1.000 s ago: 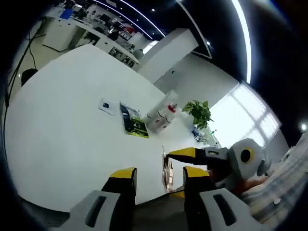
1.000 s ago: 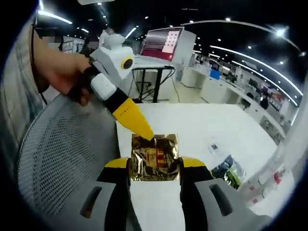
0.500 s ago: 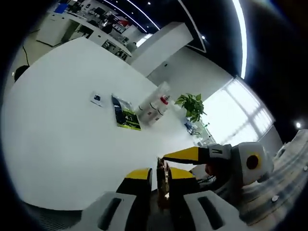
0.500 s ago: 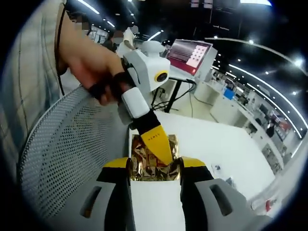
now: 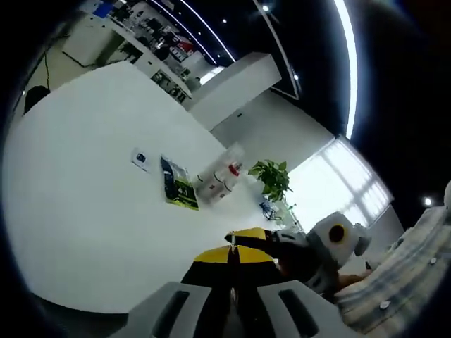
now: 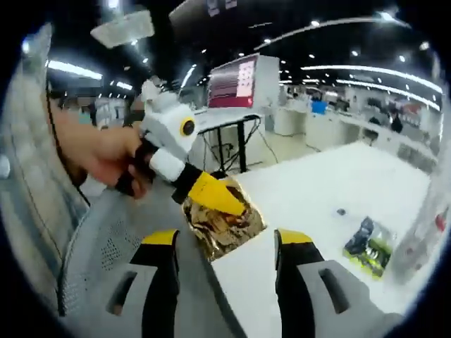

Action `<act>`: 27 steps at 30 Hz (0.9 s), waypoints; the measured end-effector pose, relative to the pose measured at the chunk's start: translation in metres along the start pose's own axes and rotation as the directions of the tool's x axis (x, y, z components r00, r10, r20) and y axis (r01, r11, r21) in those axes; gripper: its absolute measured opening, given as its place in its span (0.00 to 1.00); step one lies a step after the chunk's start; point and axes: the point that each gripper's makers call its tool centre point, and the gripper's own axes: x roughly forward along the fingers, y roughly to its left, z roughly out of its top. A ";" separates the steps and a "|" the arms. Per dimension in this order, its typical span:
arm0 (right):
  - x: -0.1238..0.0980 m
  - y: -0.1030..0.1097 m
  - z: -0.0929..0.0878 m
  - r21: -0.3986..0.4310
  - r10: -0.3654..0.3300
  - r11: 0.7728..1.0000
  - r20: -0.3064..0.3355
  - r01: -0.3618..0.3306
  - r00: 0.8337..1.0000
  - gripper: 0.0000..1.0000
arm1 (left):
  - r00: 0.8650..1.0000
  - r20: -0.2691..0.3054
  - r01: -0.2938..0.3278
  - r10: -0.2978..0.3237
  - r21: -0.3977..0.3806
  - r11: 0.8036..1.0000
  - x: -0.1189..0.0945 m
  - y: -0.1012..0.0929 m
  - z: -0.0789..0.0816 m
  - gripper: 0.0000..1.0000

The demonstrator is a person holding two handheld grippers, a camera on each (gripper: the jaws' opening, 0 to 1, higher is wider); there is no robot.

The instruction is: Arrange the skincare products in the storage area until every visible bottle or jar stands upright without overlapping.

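My left tool (image 6: 211, 197) has taken the crinkled gold foil sachet (image 6: 224, 222) from my right tool (image 6: 227, 243), now wide open and empty

A crinkled gold foil sachet (image 6: 224, 222) is held tilted above the white table's (image 5: 84, 197) edge. Clear bottles with red and white caps (image 5: 220, 177) are grouped farther off, beside a dark green-yellow packet (image 5: 176, 187) lying flat.

Left gripper view looks low across the white table (image 5: 91, 183) toward the green packet (image 5: 176, 189) and distant window. Right gripper view faces the table (image 6: 331, 190) from its near edge; both share the green packet (image 6: 366, 243).
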 end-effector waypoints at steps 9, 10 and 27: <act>-0.006 0.006 0.021 0.492 0.164 0.833 0.217 -0.253 0.962 0.18 | 0.990 0.016 0.139 -0.138 -0.069 0.988 -0.002 -0.018 0.003 0.00; -0.008 0.008 0.022 0.511 0.176 0.816 0.226 -0.270 0.958 0.10 | 0.990 0.015 0.140 -0.139 -0.065 0.988 -0.002 -0.019 0.003 0.00; -0.028 -0.025 0.036 0.645 0.070 0.698 0.371 -0.311 0.926 0.00 | 0.987 -0.018 0.157 -0.159 -0.076 0.985 0.003 -0.022 -0.005 0.07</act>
